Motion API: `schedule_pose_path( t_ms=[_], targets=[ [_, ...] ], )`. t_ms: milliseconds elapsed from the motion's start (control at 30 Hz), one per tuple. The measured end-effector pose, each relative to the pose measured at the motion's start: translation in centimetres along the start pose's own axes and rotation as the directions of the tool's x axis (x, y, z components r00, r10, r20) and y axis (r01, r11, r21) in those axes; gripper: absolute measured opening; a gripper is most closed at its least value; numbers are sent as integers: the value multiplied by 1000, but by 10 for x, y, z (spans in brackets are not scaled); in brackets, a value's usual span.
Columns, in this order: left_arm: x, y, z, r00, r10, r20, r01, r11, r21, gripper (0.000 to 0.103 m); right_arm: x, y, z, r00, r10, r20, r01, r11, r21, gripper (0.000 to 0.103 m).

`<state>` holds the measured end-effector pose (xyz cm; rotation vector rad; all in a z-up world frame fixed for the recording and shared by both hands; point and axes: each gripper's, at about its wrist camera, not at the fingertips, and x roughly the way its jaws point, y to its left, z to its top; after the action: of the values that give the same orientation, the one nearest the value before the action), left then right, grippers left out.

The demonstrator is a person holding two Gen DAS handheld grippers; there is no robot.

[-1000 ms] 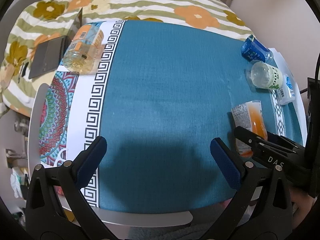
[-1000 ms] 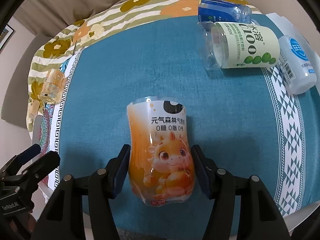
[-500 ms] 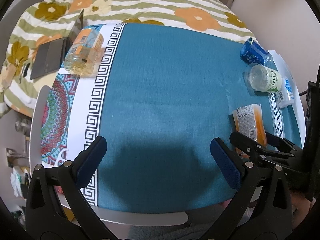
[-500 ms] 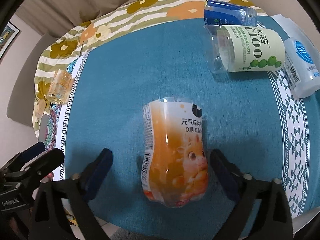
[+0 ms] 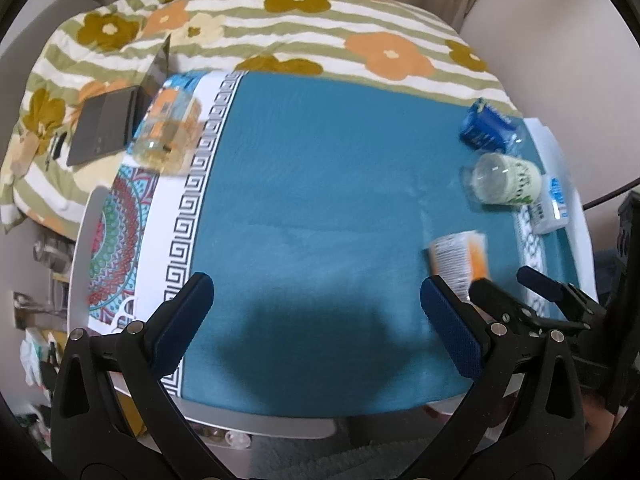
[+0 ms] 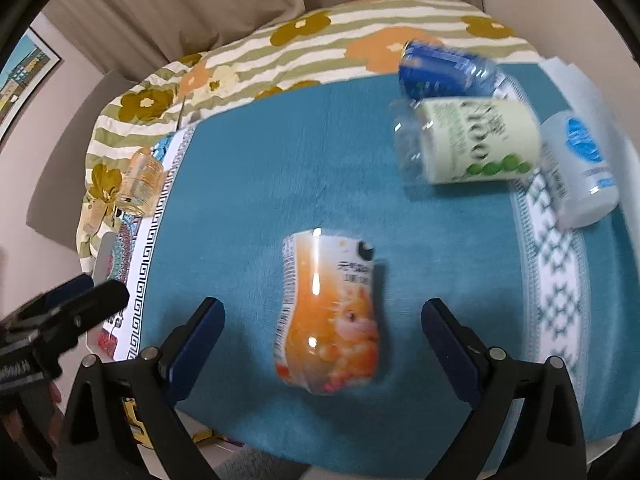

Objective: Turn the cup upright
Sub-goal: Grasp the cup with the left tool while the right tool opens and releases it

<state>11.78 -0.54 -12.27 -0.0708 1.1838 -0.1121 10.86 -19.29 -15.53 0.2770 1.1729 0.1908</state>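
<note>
An orange cup (image 6: pixel 330 314) with a cartoon label stands on the teal cloth, just beyond and between my right gripper's (image 6: pixel 322 330) open blue fingers, apart from both. In the left wrist view the same cup (image 5: pixel 460 258) shows at the right, with the right gripper (image 5: pixel 516 292) open beside it. My left gripper (image 5: pixel 316 322) is open and empty over the near part of the cloth.
A green-labelled cup (image 6: pixel 468 144), a blue cup (image 6: pixel 444 70) and a white bottle (image 6: pixel 580 170) lie on their sides at the far right. A yellow-orange cup (image 5: pixel 168 136) stands at the far left. A floral blanket (image 5: pixel 304 40) and a dark laptop (image 5: pixel 108 124) lie behind the table.
My right gripper opened, let go of the orange cup and drew back; the cup now stands free. My left gripper pulled back slightly.
</note>
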Motion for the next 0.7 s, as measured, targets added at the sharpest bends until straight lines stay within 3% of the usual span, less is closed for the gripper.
schedule_pose_path(
  t_ms=[133, 233, 367, 667, 700],
  targets=[
    [-7, -27, 11, 999, -33, -38, 33, 999, 18, 103, -25, -14, 1, 1000, 11, -22, -12, 999, -35, 98],
    [-5, -51, 18, 992, -75, -98, 78, 997, 20, 103, -44, -29, 0, 999, -32, -3, 32, 997, -70, 98],
    [8, -81, 24, 984, -56, -167, 65, 996, 54, 103, -62, -55, -4, 997, -76, 12, 76, 994, -73, 98],
    [71, -110, 32, 939, -86, -333, 89, 996, -6, 103, -72, -115, -16, 995, -103, -6, 103, 993, 48, 98],
    [76, -111, 33, 934, -89, -346, 90, 996, -14, 99, -70, -119, -17, 995, -103, -11, 104, 993, 63, 98]
  ],
)
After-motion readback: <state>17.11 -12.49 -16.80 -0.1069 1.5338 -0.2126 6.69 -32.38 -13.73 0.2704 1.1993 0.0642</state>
